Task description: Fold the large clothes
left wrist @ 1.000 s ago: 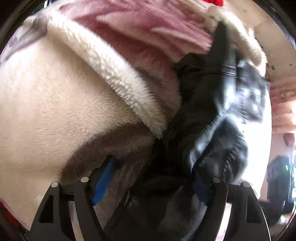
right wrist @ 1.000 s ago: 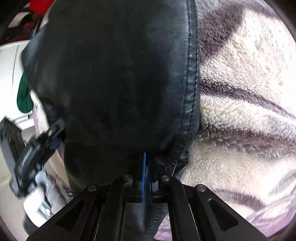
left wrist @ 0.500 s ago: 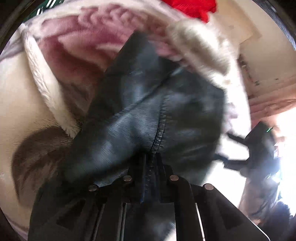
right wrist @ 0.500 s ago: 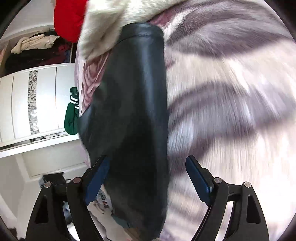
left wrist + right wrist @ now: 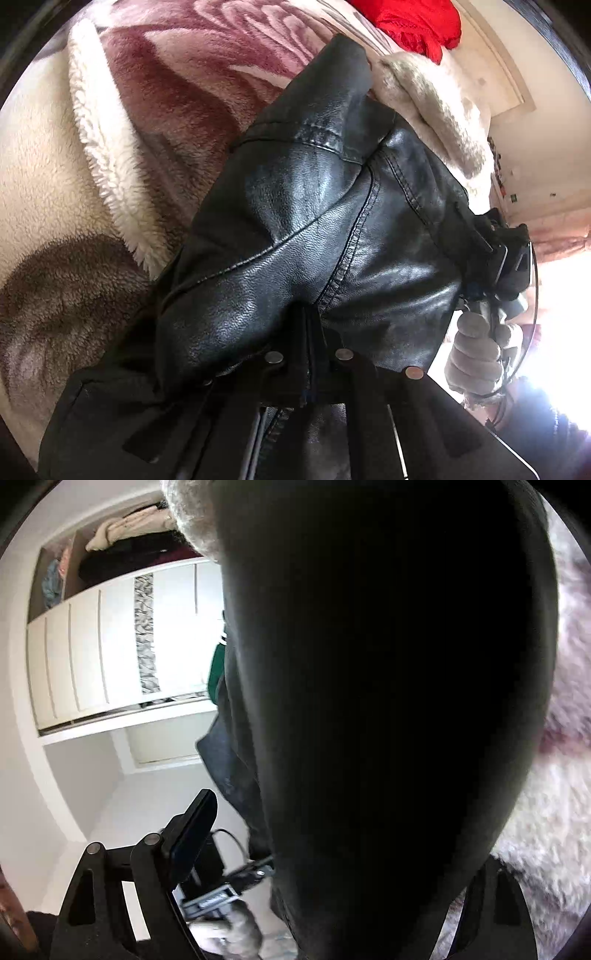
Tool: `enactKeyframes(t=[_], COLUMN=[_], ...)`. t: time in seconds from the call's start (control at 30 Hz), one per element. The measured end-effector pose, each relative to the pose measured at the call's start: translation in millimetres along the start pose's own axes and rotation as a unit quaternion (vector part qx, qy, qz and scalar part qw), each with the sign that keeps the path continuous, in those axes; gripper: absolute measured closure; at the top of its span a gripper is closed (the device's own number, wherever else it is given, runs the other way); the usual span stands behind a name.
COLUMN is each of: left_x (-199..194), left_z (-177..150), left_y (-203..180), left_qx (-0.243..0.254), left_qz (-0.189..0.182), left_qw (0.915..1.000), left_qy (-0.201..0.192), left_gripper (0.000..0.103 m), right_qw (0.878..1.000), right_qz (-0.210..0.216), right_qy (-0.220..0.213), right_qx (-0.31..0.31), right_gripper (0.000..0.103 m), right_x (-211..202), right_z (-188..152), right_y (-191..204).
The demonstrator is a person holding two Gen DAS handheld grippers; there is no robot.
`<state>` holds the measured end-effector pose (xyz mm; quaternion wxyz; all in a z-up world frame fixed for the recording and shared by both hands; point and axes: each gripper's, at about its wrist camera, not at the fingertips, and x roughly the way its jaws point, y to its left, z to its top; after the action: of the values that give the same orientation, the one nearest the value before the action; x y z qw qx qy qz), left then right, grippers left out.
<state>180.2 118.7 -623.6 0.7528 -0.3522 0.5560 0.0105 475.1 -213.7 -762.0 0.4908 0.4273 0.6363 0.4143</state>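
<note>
Black leather jacket [image 5: 314, 221] pinched in left gripper [image 5: 308, 354], loose between right gripper [image 5: 332, 849] fingers

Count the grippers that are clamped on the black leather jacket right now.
1. The left gripper is shut on the jacket at a seam. The right gripper stands open around it; its far finger is hidden.

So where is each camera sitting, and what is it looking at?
Left wrist: sits on the left claw, looking down its shut fingers at the black leather jacket on the fluffy blanket; a gloved hand shows at the right.
Right wrist: sits on the right claw, open, facing the white wardrobe; the jacket fills most of the view.
Both see the jacket and the blanket.
</note>
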Motion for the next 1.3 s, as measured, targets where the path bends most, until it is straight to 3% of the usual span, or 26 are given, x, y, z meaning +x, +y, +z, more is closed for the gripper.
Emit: enactKeyframes(t=[0.03,0.07,0.1,0.23,0.33,0.4,0.47,0.57,0.7,0.8,0.83,0.87,0.97,1.03,1.13,1.23,1.3], left_x=[-2.8,-6.6,-8.9,-10.1,-0.2,4.8,7.3,8.8,5.4,2.1,1.5,1.0,-1.0,-4.8,-17.2,-64.9,-100.4], left_z=[-0.1,-0.9,-0.4,-4.8,-15.1,-25.2,-31.6,-32.1,-31.6,-32.7,-33.4,-35.1,-39.0,-42.9,-49.7,-72.0,-101.3], left_y=[3.3,7.1,9.5,-3.6,-22.0,-29.3,-27.5,-15.4,-1.2,5.5,6.3,8.7,15.6,21.7,28.2,36.3,40.3], left_qx=[-0.004,-0.008,-0.011,0.024,0.063,0.084,0.087,0.066,0.049,0.048,0.047,0.045,0.038,0.034,0.014,-0.026,-0.021], left_qz=[-0.004,-0.007,-0.014,-0.025,-0.039,-0.048,-0.056,-0.075,-0.092,-0.091,-0.089,-0.089,-0.1,-0.107,-0.104,-0.072,-0.024], left_qw=[1.0,0.9999,0.9998,0.999,0.995,0.9915,0.9904,0.9909,0.991,0.9916,0.9921,0.9925,0.9921,0.9915,0.9927,0.9966,0.9995], left_qy=[-0.005,-0.007,0.0,0.029,0.068,0.087,0.091,0.09,0.084,0.078,0.076,0.072,0.066,0.065,0.06,0.031,0.003], left_gripper=[0.098,0.098,0.098,0.099,0.099,0.099,0.099,0.099,0.099,0.099,0.099,0.098,0.098,0.098,0.099,0.099,0.099], right_qw=[1.0,1.0,1.0,0.997,0.989,0.986,0.985,0.987,0.992,0.992,0.991,0.989,0.989,0.986,0.97,0.963,0.961], right_qz=[0.009,0.009,-0.003,-0.01,-0.016,-0.032,-0.029,-0.049,0.005,0.011,-0.004,-0.016,-0.044,-0.086,-0.149,-0.181,-0.191], right_qy=[0.0,0.001,-0.008,-0.072,-0.134,-0.152,-0.152,-0.137,-0.116,-0.119,-0.129,-0.139,-0.136,-0.095,-0.06,-0.089,-0.105], right_qx=[-0.007,-0.014,-0.017,0.007,0.051,0.056,0.07,0.065,0.043,0.046,0.044,0.038,-0.026,-0.103,-0.181,-0.179,-0.172], right_gripper=[0.038,0.069,0.077,0.087,0.087,0.087,0.076,0.062,0.06,0.066,0.078,0.082,0.084,0.084,0.085,0.087,0.088], right_x=[4.2,8.6,12.9,-2.0,-32.2,-45.5,-51.8,-41.5,-11.3,2.3,5.9,9.5,27.6,56.0,90.0,91.0,88.7], right_z=[-0.3,-1.3,-4.4,-34.5,-83.1,-111.3,-123.9,-108.7,-78.9,-73.8,-75.9,-79.6,-96.1,-111.6,-124.3,-111.9,-105.2], right_y=[4.2,8.2,11.4,15.1,10.6,6.2,-10.8,-35.2,-44.5,-36.4,-28.2,-17.3,33.7,76.9,108.3,114.1,115.5])
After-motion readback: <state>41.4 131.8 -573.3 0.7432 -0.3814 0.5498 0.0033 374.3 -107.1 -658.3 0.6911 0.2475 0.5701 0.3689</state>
